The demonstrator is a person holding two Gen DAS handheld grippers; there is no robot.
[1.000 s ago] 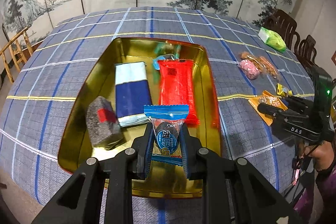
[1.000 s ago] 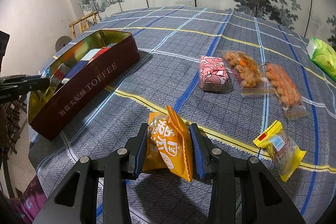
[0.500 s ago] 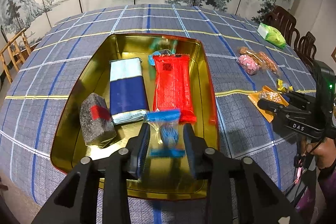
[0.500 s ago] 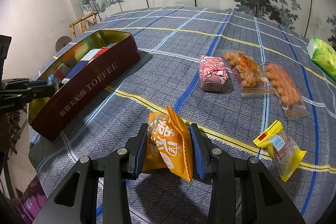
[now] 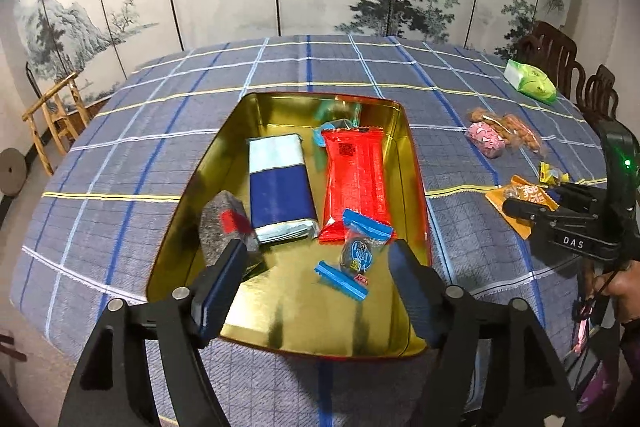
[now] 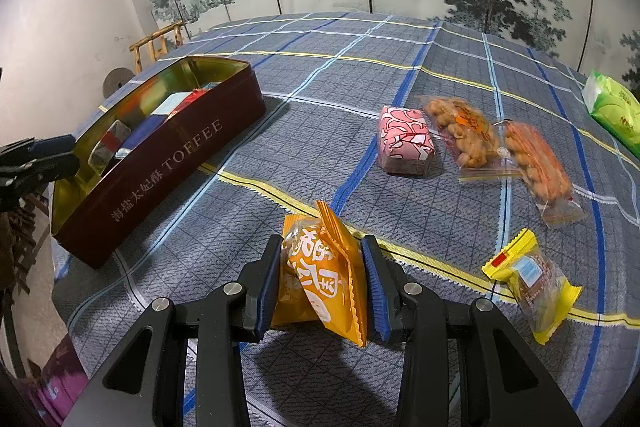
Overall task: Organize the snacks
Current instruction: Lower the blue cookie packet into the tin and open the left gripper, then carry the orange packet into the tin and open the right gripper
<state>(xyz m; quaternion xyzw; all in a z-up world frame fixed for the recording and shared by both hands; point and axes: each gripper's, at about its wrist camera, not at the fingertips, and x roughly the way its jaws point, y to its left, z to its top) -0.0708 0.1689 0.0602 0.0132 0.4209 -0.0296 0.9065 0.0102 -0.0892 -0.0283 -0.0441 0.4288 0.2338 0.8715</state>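
Observation:
My left gripper is open wide above the near end of the gold-lined toffee tin. A blue-wrapped snack lies loose on the tin floor between the fingers. The tin also holds a red packet, a blue-and-white pack and a grey block. My right gripper is shut on an orange snack packet on the tablecloth. The tin stands to its left.
On the plaid cloth lie a pink packet, two clear bags of nuts, a yellow-wrapped snack and a green pack. Wooden chairs stand at the far right and a wooden rack at the left.
My left gripper opened and let go of the blue-wrapped snack, which dropped onto the tin floor. The left gripper drew back a little. My right gripper kept still on the orange packet.

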